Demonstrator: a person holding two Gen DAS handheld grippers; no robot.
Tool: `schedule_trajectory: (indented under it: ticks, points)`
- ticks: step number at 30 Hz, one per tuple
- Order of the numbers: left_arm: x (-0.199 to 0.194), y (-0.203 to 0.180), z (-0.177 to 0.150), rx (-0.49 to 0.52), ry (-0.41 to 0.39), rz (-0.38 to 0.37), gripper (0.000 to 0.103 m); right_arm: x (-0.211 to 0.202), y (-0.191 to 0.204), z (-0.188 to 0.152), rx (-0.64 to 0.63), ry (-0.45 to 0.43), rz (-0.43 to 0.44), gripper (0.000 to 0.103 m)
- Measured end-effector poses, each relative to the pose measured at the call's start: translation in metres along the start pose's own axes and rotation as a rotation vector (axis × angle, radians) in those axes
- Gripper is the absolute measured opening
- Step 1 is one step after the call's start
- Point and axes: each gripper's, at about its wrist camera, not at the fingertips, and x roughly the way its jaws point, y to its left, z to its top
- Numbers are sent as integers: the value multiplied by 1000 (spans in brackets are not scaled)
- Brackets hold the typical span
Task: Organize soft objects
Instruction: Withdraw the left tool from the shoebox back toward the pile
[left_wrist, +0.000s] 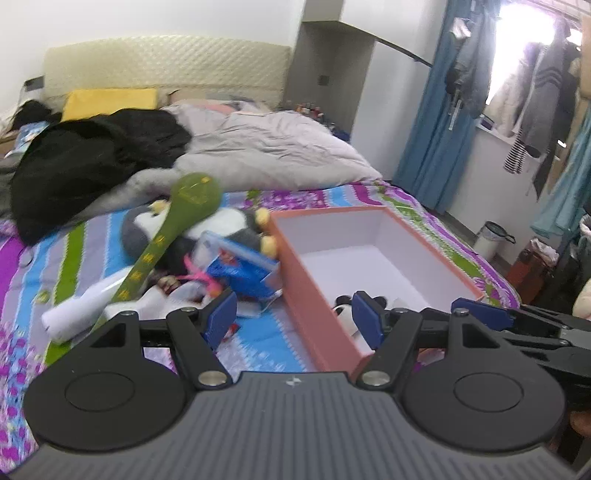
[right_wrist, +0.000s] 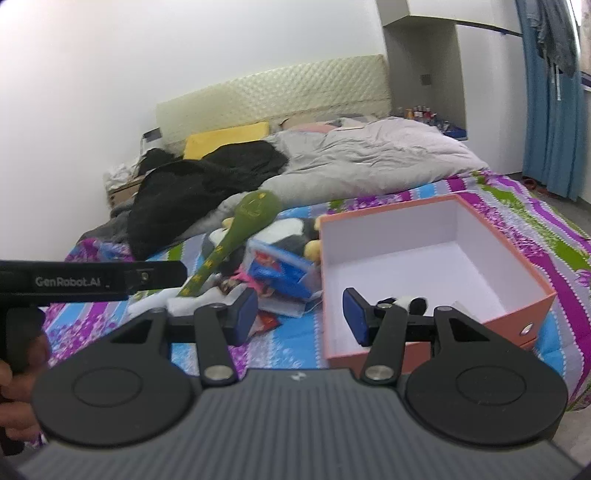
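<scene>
An open salmon box (left_wrist: 306, 284) (right_wrist: 439, 206) with a white inside lies on the striped bedspread. A small black-and-white panda plush (left_wrist: 345, 314) (right_wrist: 408, 304) lies in its near corner. Left of the box is a pile: a grey-and-white penguin plush (left_wrist: 229, 225) (right_wrist: 291, 230), a green plush paddle (left_wrist: 184, 206) (right_wrist: 243, 225), a blue packet (left_wrist: 240, 269) (right_wrist: 277, 273) and a white soft item (left_wrist: 85, 306). My left gripper (left_wrist: 293, 319) is open over the box's near left wall. My right gripper (right_wrist: 301, 317) is open, also empty, over the same wall.
A grey duvet (left_wrist: 266, 147) (right_wrist: 369, 155), black clothing (left_wrist: 92, 162) (right_wrist: 199, 188) and a yellow pillow (left_wrist: 110, 101) lie toward the headboard. Blue curtains (left_wrist: 439, 122), hanging clothes and a small bin (left_wrist: 493, 240) stand right of the bed. The left gripper's body (right_wrist: 92, 280) shows in the right wrist view.
</scene>
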Motion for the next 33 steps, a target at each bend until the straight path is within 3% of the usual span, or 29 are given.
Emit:
schedule_trajectory:
  ticks: [18, 24, 33]
  points:
    - [-52, 64, -90, -143, -3, 164, 74, 10, 52, -63, -61, 170, 126, 54]
    - [-39, 82, -107, -182, 29, 187, 74, 27, 63, -75, -75, 217, 144, 54]
    - [10, 113, -104, -196, 78, 212, 74, 73, 60, -80, -59, 265, 128, 54]
